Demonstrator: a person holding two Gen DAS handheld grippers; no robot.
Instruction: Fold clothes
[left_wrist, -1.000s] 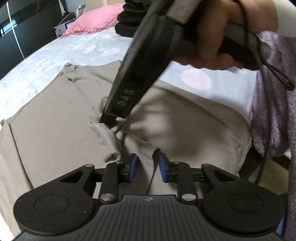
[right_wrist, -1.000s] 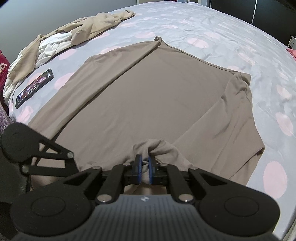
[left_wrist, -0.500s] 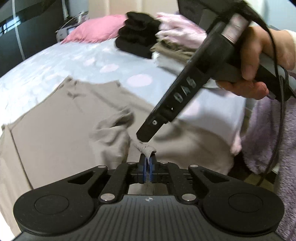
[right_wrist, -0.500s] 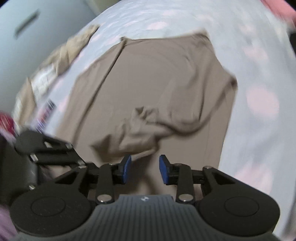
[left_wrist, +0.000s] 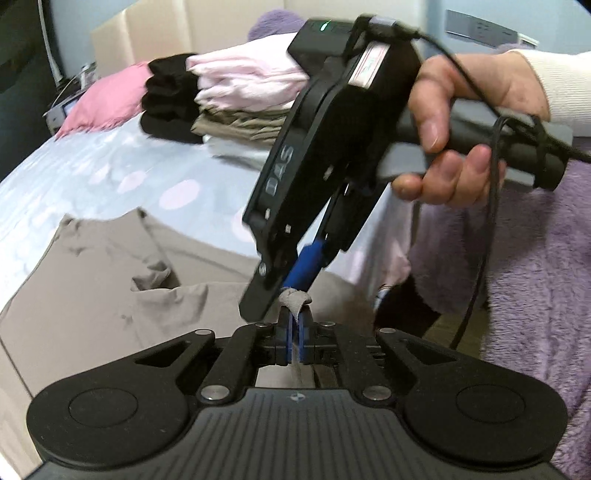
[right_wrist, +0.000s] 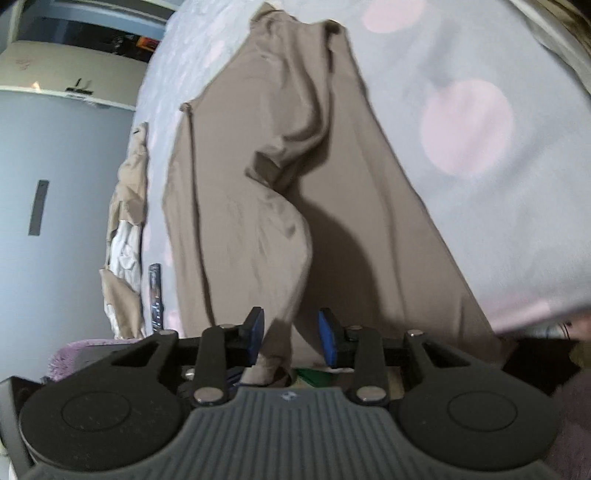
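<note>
A taupe long-sleeved shirt (left_wrist: 92, 295) lies spread on the bed, one sleeve crumpled across its middle (right_wrist: 280, 162). My left gripper (left_wrist: 294, 332) is shut on a pinch of the shirt's edge, and a small loop of cloth (left_wrist: 295, 297) sticks up above the pads. The right gripper (left_wrist: 295, 273), held by a hand (left_wrist: 461, 122), hangs tilted just above that pinch. In the right wrist view, the right gripper (right_wrist: 291, 332) stands open, with a raised ridge of the shirt running between its fingers, not clamped.
A stack of folded black, pink and tan clothes (left_wrist: 229, 99) and a pink pillow (left_wrist: 107, 99) sit at the bed's far end. Loose beige and white garments (right_wrist: 125, 229) and a phone (right_wrist: 156, 295) lie beside the shirt. A purple fuzzy blanket (left_wrist: 535, 288) hangs at right.
The left gripper went from open to shut on the shirt's edge and lifted it. The right gripper let go of the cloth, opened, and rose while tilting over the left one.
</note>
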